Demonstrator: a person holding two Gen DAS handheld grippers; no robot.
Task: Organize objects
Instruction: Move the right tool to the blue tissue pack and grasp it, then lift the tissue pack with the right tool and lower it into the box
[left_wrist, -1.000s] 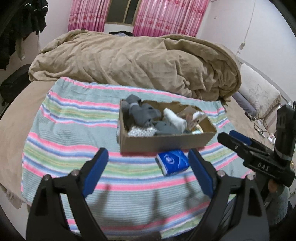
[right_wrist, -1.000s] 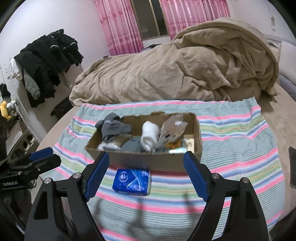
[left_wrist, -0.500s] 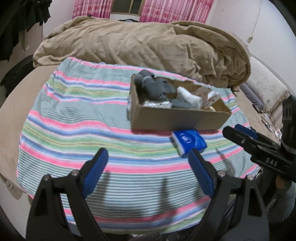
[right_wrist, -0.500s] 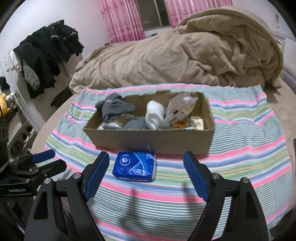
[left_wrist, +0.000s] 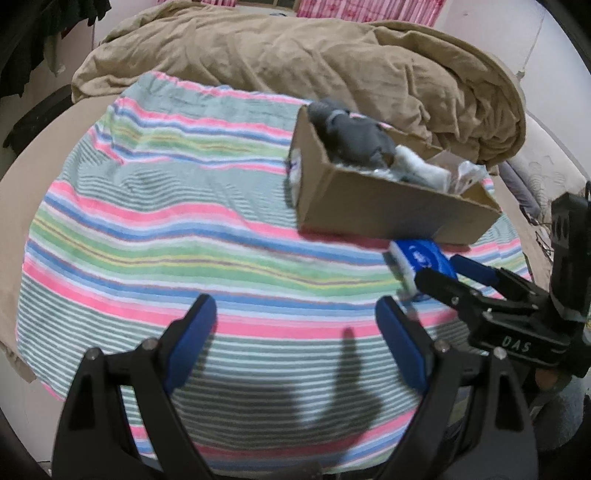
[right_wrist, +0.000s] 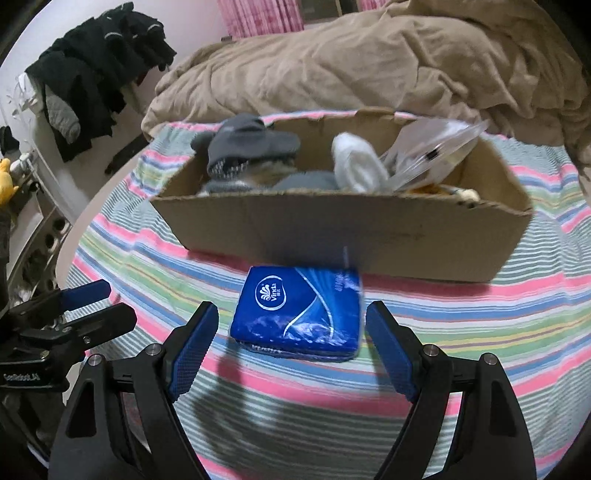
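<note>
Blue tissue pack (right_wrist: 297, 312), lower centre of the right wrist view, flat on striped blanket (right_wrist: 480, 317) just before cardboard box (right_wrist: 343, 229), between the spread pads of right gripper (right_wrist: 291, 343), untouched; left gripper (left_wrist: 295, 339) likewise wide apart, empty.

Only a few bits of text are readable here. The blue tissue pack (right_wrist: 297, 314) lying just in front of the cardboard box (right_wrist: 343, 229) says "Vinda" in white, under a little white crest logo. There's smaller print along its far right edge and its near side, but it's too blurry to read. The right gripper (left_wrist: 439, 275), seen from the left wrist view, has "DAS" in pale letters on its black body.
</note>
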